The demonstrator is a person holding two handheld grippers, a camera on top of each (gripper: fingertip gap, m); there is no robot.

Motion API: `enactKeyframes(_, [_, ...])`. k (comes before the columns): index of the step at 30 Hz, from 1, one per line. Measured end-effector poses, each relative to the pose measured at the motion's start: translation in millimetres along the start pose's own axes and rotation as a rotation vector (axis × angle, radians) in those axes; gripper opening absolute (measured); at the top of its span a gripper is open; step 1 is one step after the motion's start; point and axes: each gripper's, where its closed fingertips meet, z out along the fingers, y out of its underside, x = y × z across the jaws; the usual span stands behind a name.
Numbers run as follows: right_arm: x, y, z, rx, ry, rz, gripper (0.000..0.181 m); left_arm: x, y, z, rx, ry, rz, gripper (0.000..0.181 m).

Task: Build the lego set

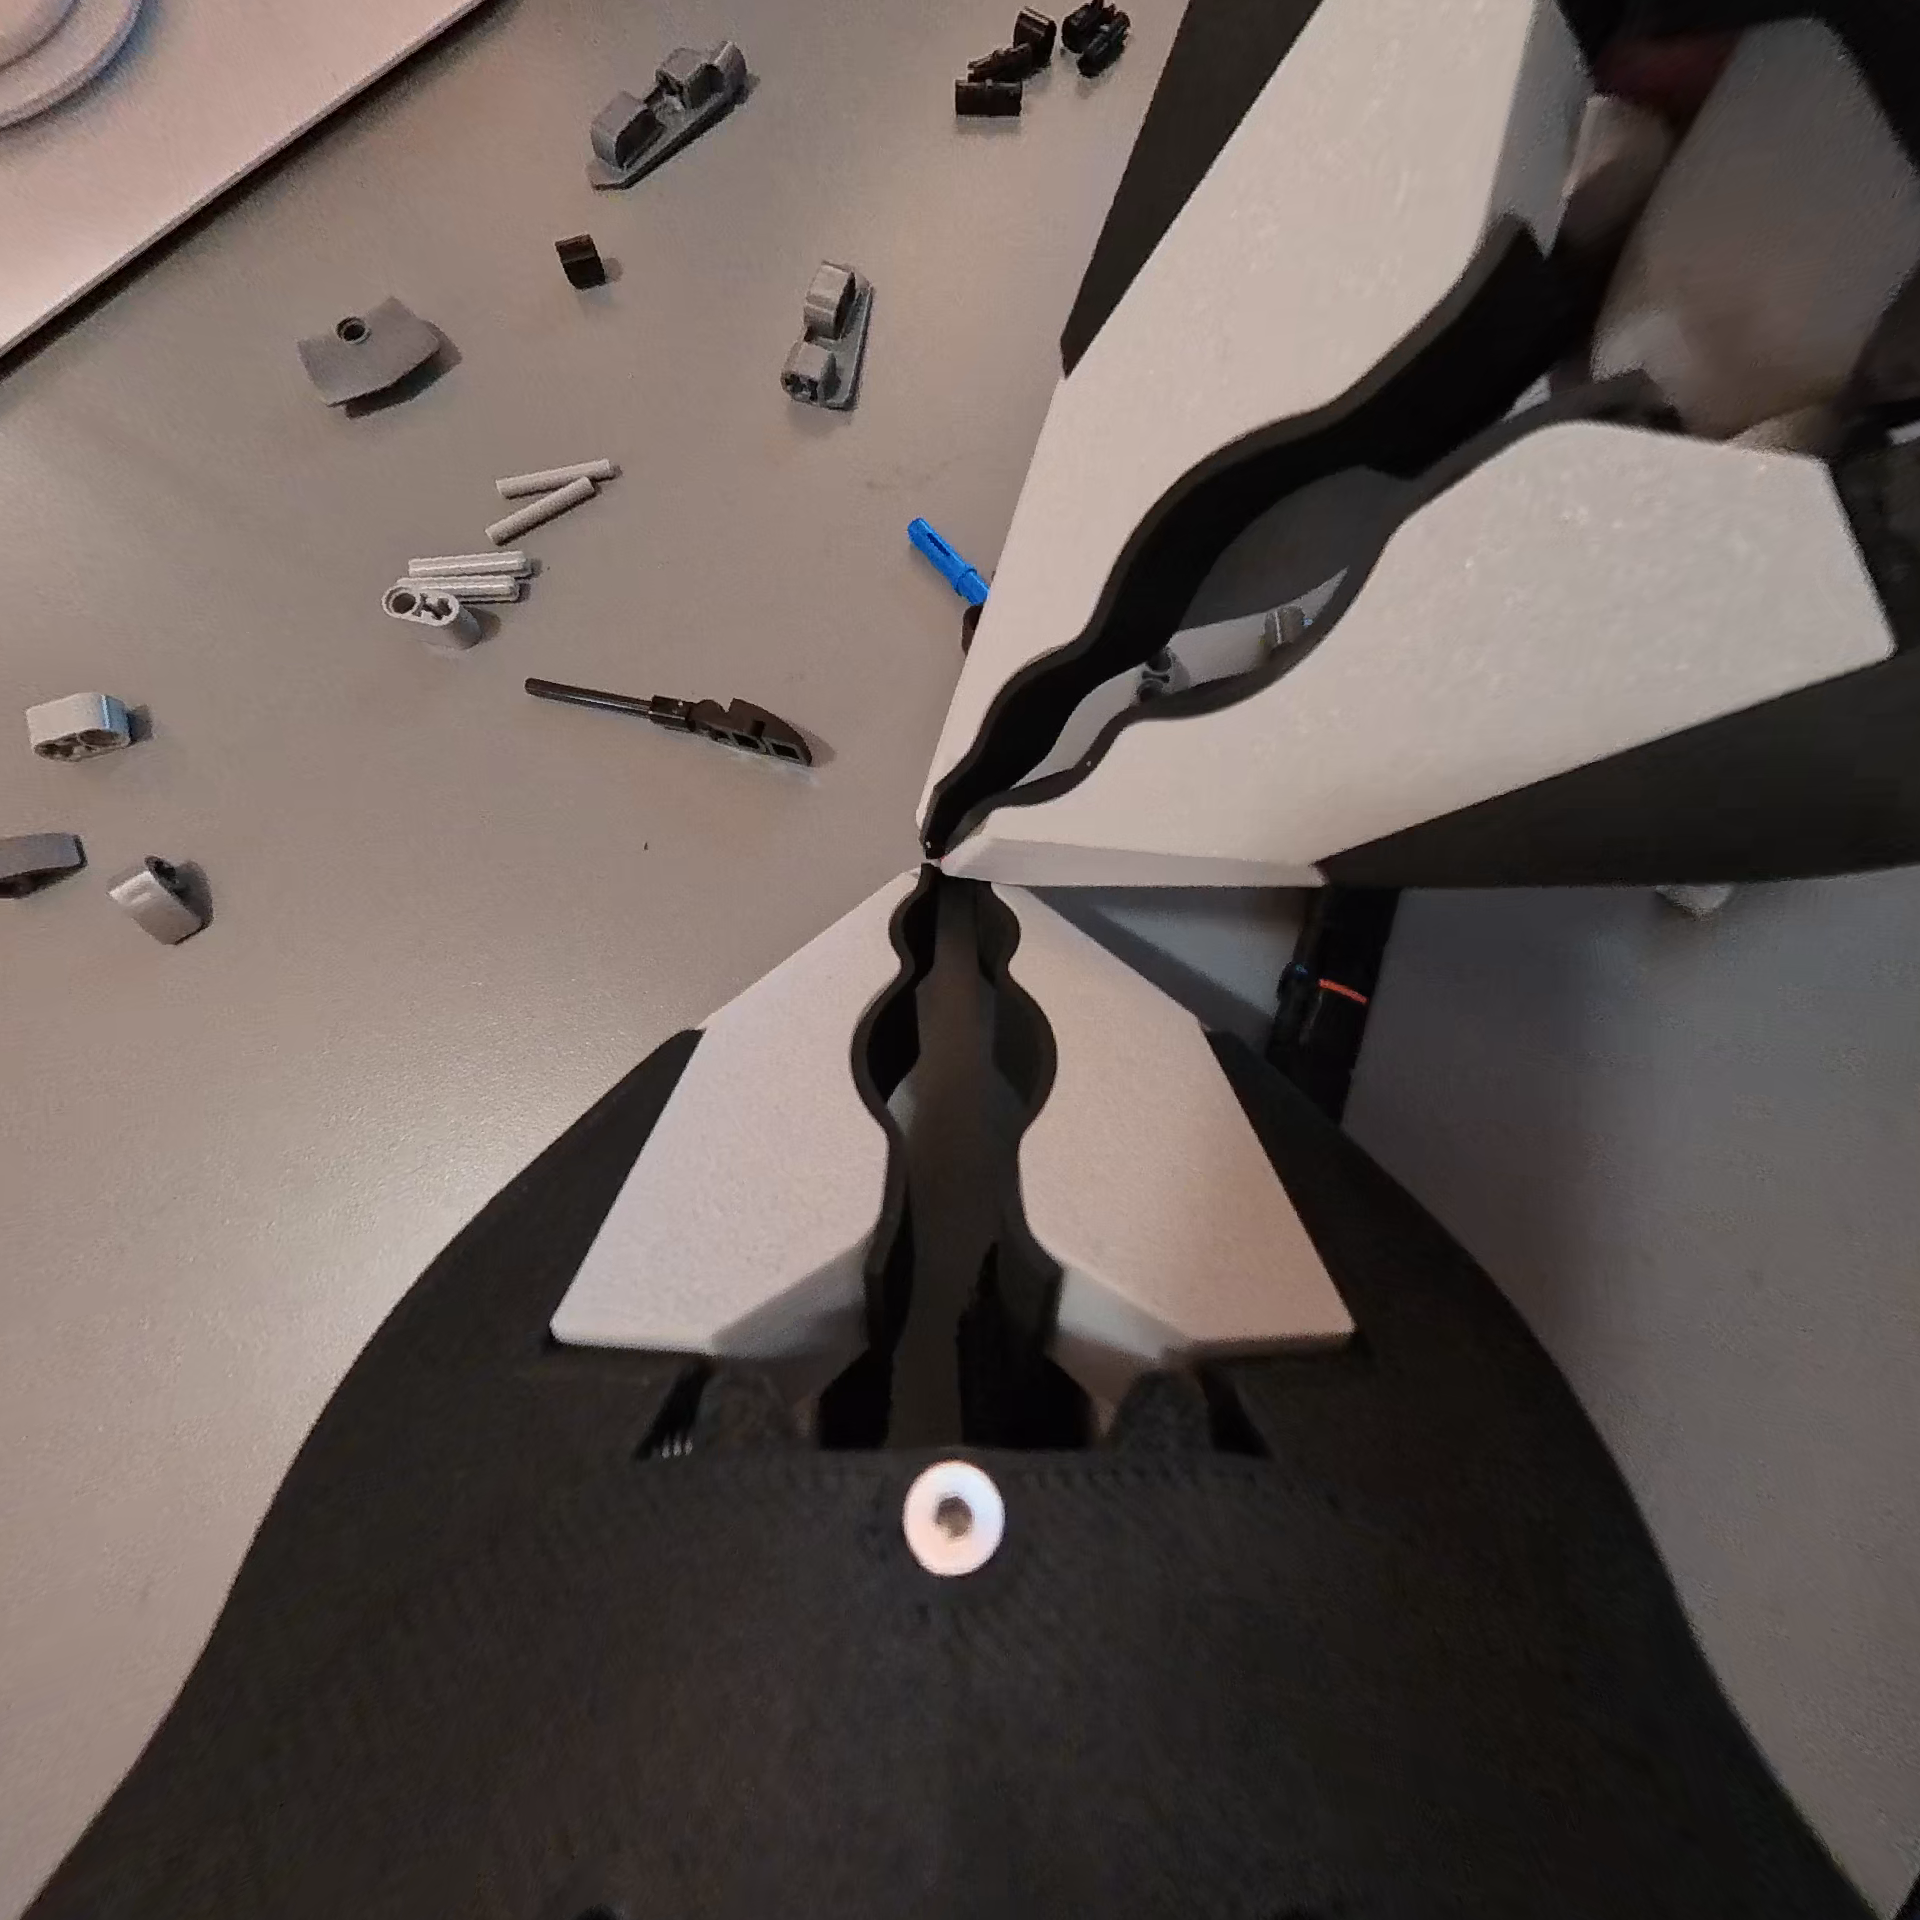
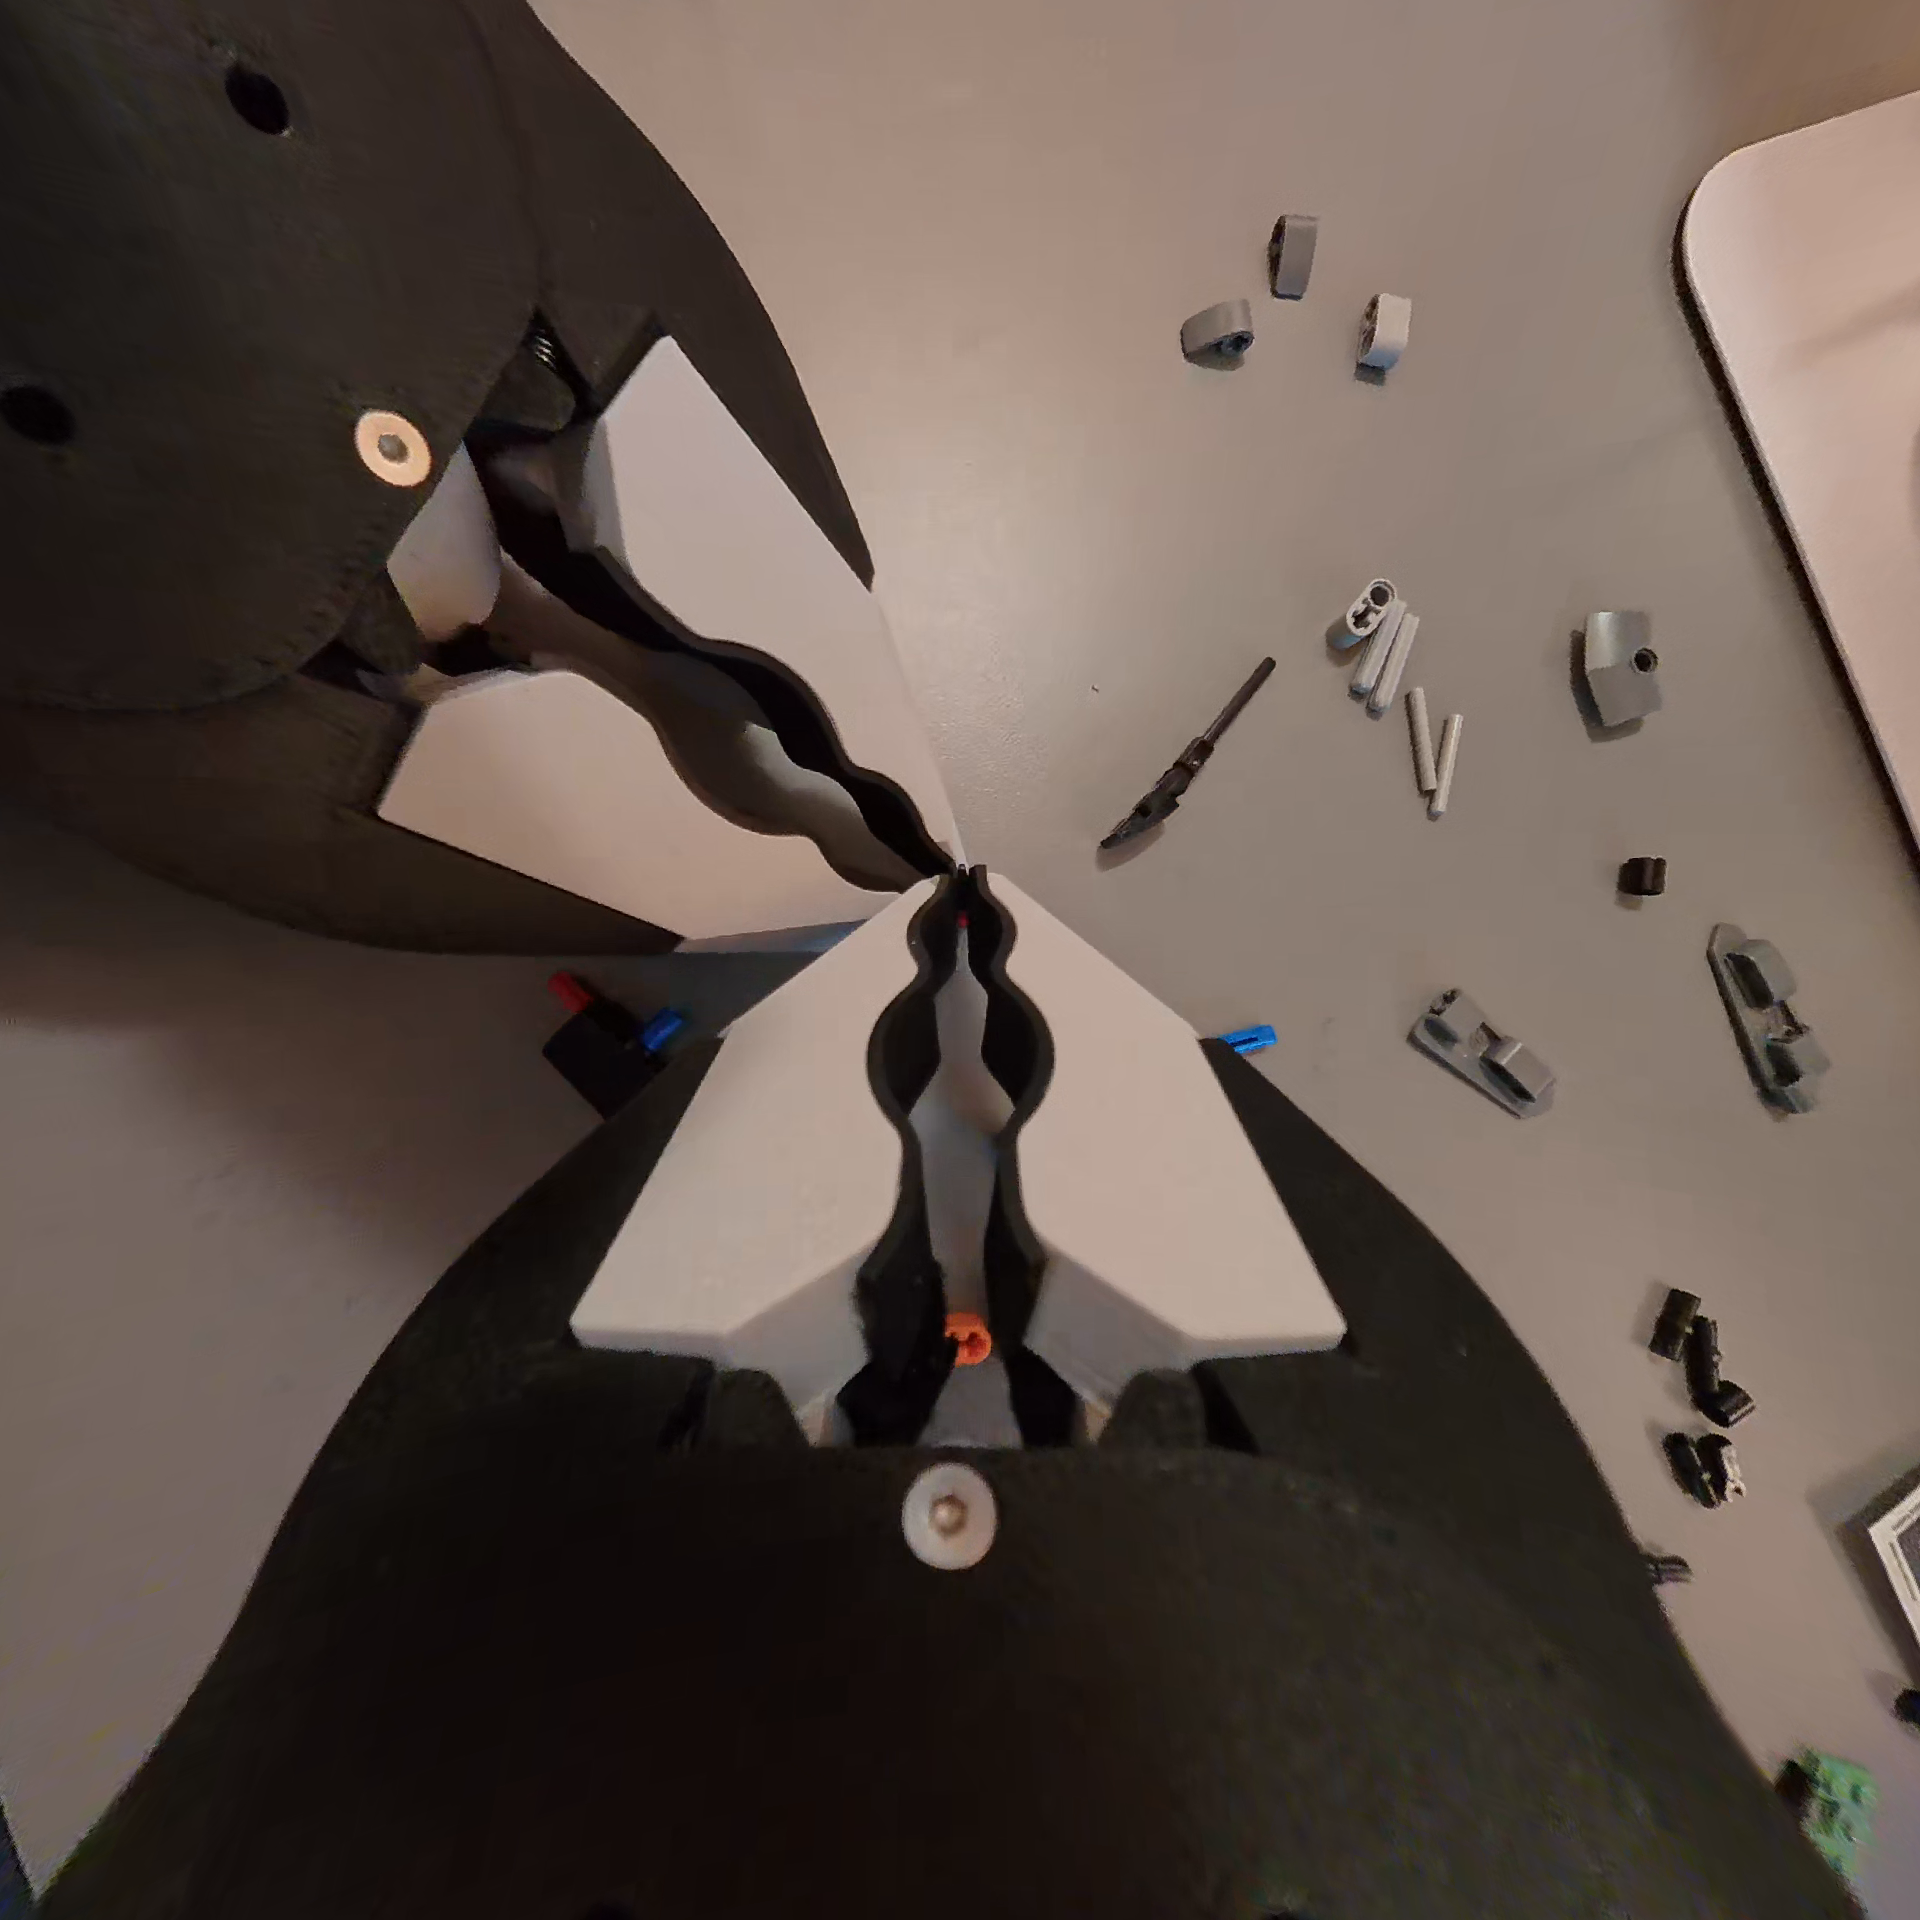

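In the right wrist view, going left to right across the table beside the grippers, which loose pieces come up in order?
Black axle piece → bundle of light grey axles with a connector → grey double-clip plate → grey curved panel → dark grey long plate.

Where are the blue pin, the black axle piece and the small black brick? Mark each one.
blue pin (image 1: pixel 945 561): left wrist view, on the middle of its shaft.
black axle piece (image 1: pixel 675 715): left wrist view, on the joint where the rod meets the curved end.
small black brick (image 2: pixel 1642 875): right wrist view, on its top face.
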Motion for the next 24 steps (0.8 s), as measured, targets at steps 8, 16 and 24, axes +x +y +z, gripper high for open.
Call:
enactKeyframes(8, [0.2, 0.1, 0.3, -0.037, 0.030, -0.018, 0.000, 0.1, 0.4, -0.2, 0.000, -0.002, 0.004, 0.004])
enactKeyframes(16, [0.0, -0.3, 1.3, -0.039, 0.015, -0.008, 0.000, 0.1, 0.7, -0.5, 0.001, 0.006, -0.003, 0.003])
enactKeyframes(24, [0.5, -0.4, -1.2, 0.054, -0.112, 0.104, 0.000, -0.4, -0.6, -3.0, 0.021, 0.020, -0.026, 0.009])
